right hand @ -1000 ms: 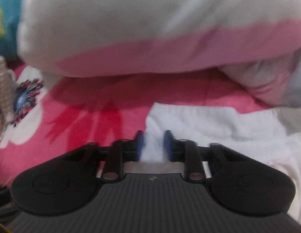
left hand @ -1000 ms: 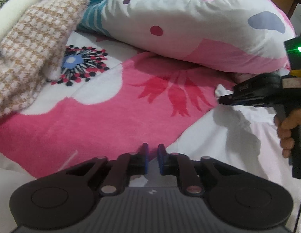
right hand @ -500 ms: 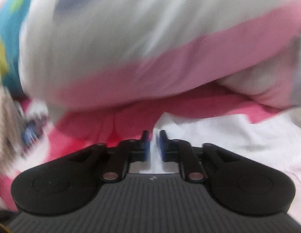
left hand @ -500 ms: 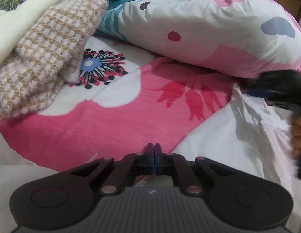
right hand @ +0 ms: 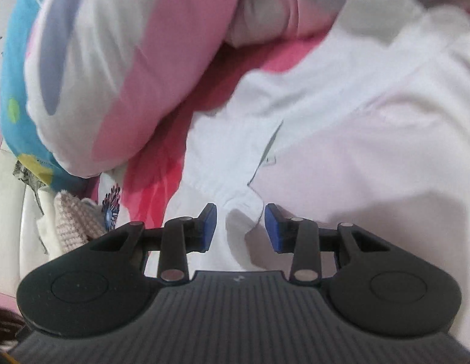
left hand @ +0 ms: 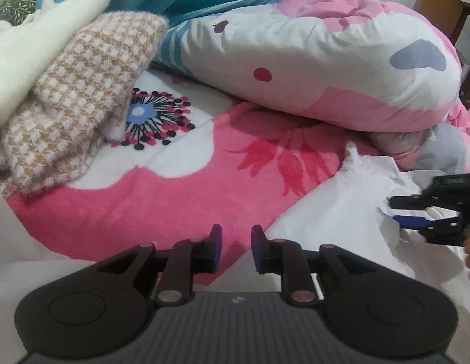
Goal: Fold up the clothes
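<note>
A white garment lies crumpled on the right of a pink floral blanket. My left gripper is open low over the blanket, just left of the garment's near edge, with nothing between its fingers. In the left wrist view my right gripper reaches in from the right edge, open over the garment's rumpled top. The right wrist view fills with the same white garment. A small bunched fold of it sits just ahead of the gap in my open right gripper.
A puffy pink and white duvet bulges across the back. A beige houndstooth knit and a cream fleece are piled at the left. Wooden furniture stands at the far right corner.
My left gripper shut half a second ago and now stands open. My right gripper narrowed, then opened wide, tilted, and dropped lower over the white garment.
</note>
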Action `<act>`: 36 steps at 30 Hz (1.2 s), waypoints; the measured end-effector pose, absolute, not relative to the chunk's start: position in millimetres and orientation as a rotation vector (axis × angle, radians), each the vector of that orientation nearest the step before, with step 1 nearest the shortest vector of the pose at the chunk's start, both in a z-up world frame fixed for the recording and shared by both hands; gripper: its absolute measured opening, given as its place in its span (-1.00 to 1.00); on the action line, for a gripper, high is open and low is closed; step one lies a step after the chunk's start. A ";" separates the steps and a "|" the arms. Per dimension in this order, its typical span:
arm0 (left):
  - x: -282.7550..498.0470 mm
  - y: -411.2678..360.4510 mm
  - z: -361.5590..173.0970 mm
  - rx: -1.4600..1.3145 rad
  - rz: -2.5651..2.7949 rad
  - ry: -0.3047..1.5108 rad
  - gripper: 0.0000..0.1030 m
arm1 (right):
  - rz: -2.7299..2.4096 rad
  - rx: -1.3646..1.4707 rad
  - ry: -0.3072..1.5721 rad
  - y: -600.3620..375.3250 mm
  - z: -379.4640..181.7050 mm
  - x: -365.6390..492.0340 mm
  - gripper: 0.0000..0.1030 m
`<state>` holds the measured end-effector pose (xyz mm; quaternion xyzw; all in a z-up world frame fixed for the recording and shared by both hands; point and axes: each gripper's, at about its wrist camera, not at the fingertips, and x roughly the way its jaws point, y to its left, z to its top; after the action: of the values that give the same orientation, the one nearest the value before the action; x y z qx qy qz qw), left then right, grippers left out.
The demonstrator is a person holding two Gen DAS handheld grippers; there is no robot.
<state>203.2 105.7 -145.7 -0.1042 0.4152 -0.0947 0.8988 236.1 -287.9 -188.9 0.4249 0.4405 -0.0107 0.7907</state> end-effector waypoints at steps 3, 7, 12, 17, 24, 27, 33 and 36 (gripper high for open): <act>199.6 106.0 -147.1 -0.204 -0.202 0.867 -0.60 | -0.061 0.976 0.935 -289.7 -197.1 241.9 -0.46; 196.7 107.8 -151.3 -0.198 -0.194 0.880 -0.61 | -0.073 0.969 0.947 -288.3 -197.8 241.9 -0.96; 196.2 109.8 -154.6 -0.185 -0.190 0.877 -0.61 | -0.070 0.730 0.876 -269.3 -170.5 241.8 -1.00; 196.3 106.9 -157.7 -0.145 -0.194 0.866 -0.60 | -0.139 0.372 0.883 -236.2 -168.1 254.4 -0.99; 187.3 108.0 -142.1 -0.154 -0.193 0.830 0.01 | -0.275 0.409 0.795 -248.5 -137.7 221.6 -0.93; 176.5 108.2 -123.2 -0.157 -0.208 0.806 0.10 | -0.248 0.484 0.758 -262.7 -96.0 174.8 -0.92; 140.3 109.2 -85.6 -0.177 -0.253 0.816 0.19 | -0.143 0.589 0.745 -272.1 -23.6 60.0 -0.91; 109.9 95.3 -81.6 -0.166 -0.298 0.864 0.19 | -0.132 0.678 0.794 -267.7 -14.7 1.2 -0.91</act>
<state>109.9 95.3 -81.6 -0.0802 0.4166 -0.1439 0.8940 1.2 -267.7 -14.7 0.3234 0.3792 -0.0628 0.8647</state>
